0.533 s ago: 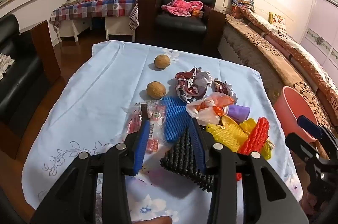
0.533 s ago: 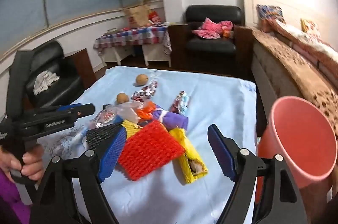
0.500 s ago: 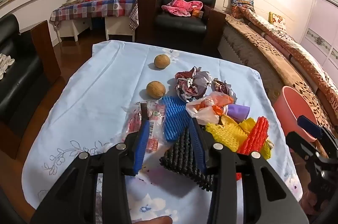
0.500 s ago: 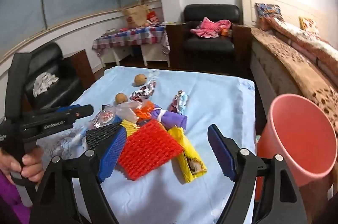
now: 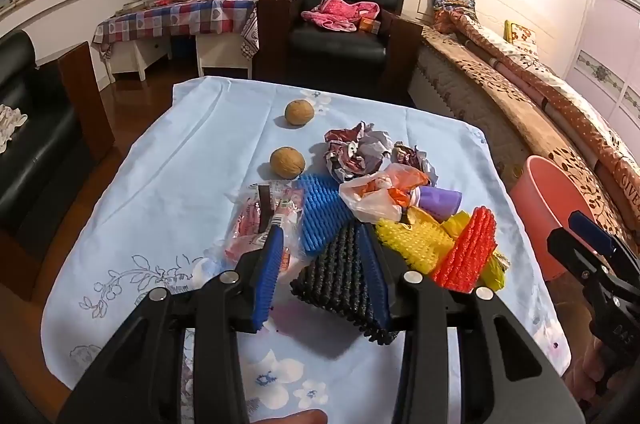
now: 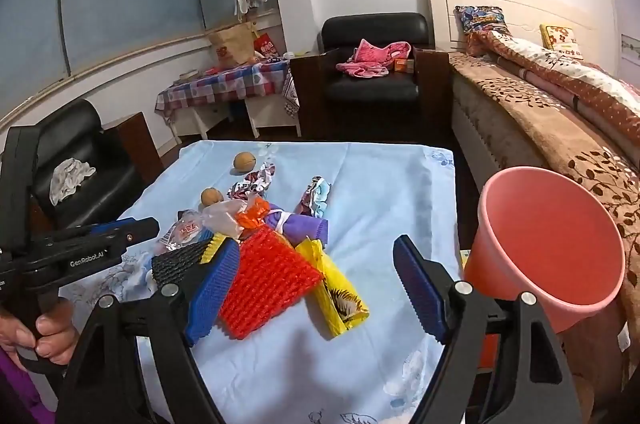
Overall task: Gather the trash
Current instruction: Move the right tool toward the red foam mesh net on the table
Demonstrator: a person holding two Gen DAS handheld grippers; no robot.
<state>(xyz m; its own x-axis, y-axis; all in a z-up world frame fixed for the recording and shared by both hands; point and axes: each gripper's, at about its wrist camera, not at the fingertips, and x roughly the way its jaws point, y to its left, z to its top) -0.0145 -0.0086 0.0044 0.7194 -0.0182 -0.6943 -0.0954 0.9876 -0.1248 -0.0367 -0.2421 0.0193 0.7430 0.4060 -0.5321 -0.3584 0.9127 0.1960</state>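
Trash pile (image 5: 384, 208) before left claw (image 5: 322, 272)

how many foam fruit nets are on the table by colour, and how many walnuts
blue foam net: 1
black foam net: 1
yellow foam net: 1
red foam net: 1
walnuts: 2
total: 6

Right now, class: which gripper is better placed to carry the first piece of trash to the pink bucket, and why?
Probably the right gripper. It is open above the red foam net, and the pink bucket stands just off its right finger. The left gripper, open around the black foam net, lies farther from the bucket.
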